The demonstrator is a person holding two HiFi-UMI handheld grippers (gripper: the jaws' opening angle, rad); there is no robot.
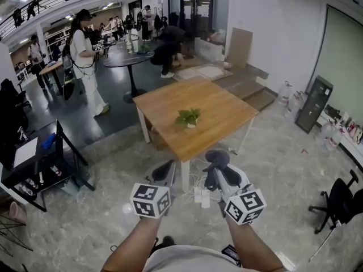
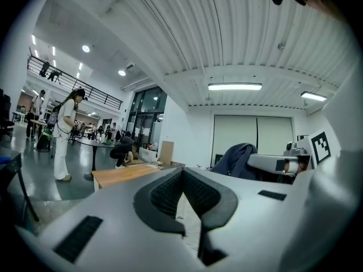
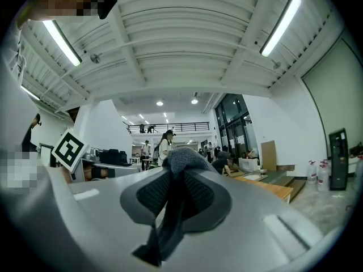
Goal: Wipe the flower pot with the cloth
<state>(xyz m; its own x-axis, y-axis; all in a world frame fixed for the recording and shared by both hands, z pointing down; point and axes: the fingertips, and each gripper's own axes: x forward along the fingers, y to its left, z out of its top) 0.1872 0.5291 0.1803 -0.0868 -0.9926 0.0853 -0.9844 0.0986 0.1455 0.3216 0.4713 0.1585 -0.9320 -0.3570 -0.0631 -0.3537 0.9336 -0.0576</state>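
Observation:
A small flower pot point(image 1: 189, 118) with green leaves stands in the middle of a wooden table point(image 1: 221, 118), well ahead of both grippers. My right gripper point(image 1: 217, 164) is held level at waist height, shut on a grey-blue cloth point(image 1: 216, 158) that bunches above the jaws and hangs down between them. In the right gripper view the cloth point(image 3: 180, 162) fills the gap between the pads. My left gripper point(image 1: 166, 171) is level beside it, shut, with nothing between its fingers point(image 2: 170, 192). The cloth point(image 2: 237, 158) also shows at the right of the left gripper view.
The table's near leg point(image 1: 184, 174) stands just ahead of the grippers, with a white power strip point(image 1: 201, 195) on the floor beside it. A black cart point(image 1: 39, 163) is at left, an office chair point(image 1: 340, 200) at right. Several people stand behind, one point(image 1: 85, 61) near a round table.

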